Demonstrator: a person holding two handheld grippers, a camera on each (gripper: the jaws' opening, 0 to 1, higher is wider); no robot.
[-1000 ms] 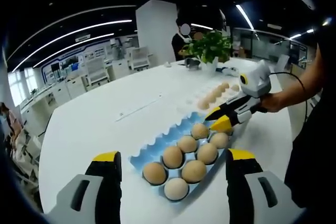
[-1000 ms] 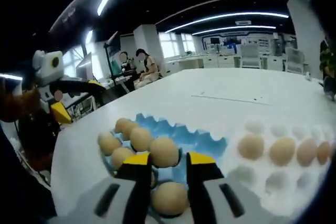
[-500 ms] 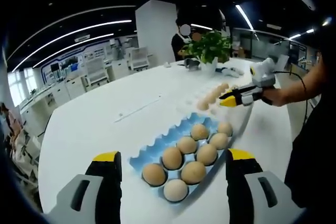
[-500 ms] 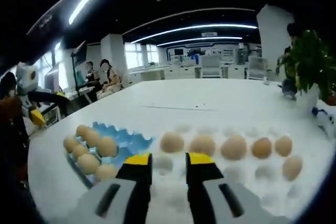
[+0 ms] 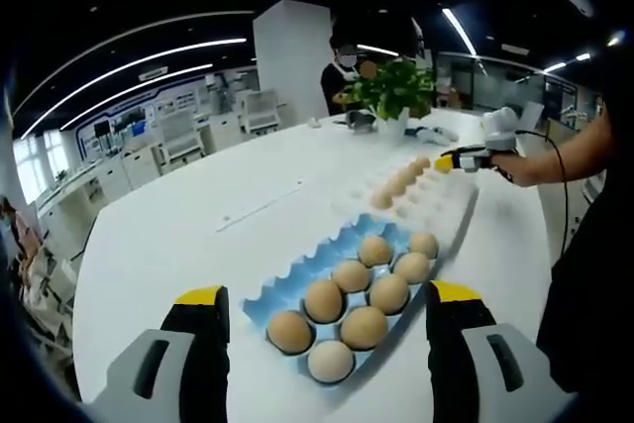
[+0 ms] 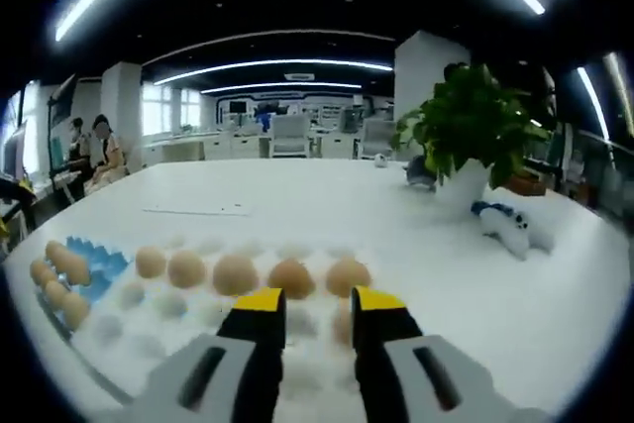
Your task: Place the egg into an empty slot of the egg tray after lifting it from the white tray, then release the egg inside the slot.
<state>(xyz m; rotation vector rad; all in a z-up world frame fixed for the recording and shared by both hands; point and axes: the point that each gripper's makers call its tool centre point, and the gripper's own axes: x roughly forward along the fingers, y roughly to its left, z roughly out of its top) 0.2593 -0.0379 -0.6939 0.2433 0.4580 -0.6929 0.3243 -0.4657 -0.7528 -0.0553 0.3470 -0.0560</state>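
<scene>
Left gripper (image 5: 319, 306) spread wide and low, right gripper (image 6: 309, 306) nearly pinched together (nothing in it), arm stretched out

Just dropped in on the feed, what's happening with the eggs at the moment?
A person is moving eggs from the white tray into the blue egg tray, which holds eight eggs with empty slots left. The right hand-held gripper hovers over the far end of the white tray, jaws slightly apart with nothing between them, lined up near an egg just ahead. The left hand-held gripper is wide open beside the blue egg tray, holding nothing.
</scene>
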